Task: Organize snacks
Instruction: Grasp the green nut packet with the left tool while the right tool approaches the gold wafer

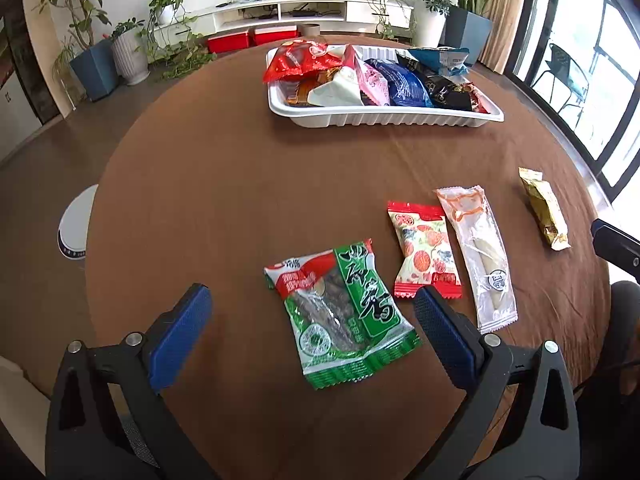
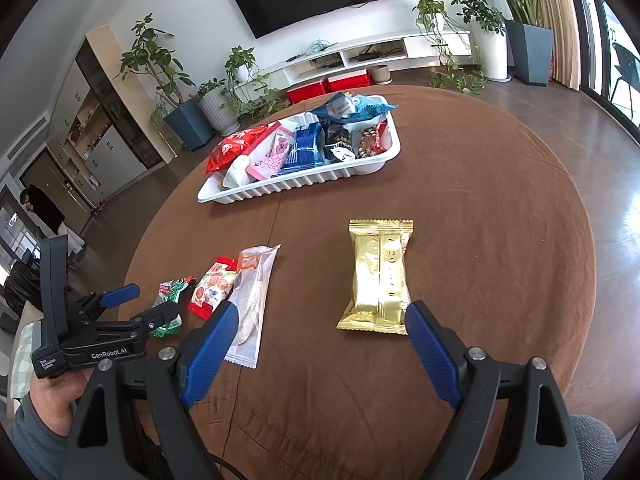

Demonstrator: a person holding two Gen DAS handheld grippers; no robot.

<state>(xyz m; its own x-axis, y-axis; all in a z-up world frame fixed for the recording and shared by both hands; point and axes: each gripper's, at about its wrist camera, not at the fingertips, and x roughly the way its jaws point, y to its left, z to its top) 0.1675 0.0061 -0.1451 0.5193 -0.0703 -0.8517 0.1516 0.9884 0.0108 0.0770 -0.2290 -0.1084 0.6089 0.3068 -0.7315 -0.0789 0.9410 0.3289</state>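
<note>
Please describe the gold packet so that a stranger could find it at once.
Start at the round brown table; the white tray sits at its far side. The gold packet lies alone nearer, before the right gripper. It alone is shiny gold.

I count four loose snack packets on my desk [image 1: 200, 200]: one green packet [image 1: 340, 316] at lower centre of the left view, one red-ended candy packet [image 1: 424, 254] right of it, one clear long packet [image 1: 478, 264] further right, and one gold packet [image 2: 378, 276] at centre of the right view. There is one white tray [image 1: 384, 118] at the upper middle, piled with wrapped snacks; about eight show, though the overlaps keep me from an exact count. I hold two tongs, left tongs [image 1: 312, 300] and right tongs [image 2: 322, 320].
</note>
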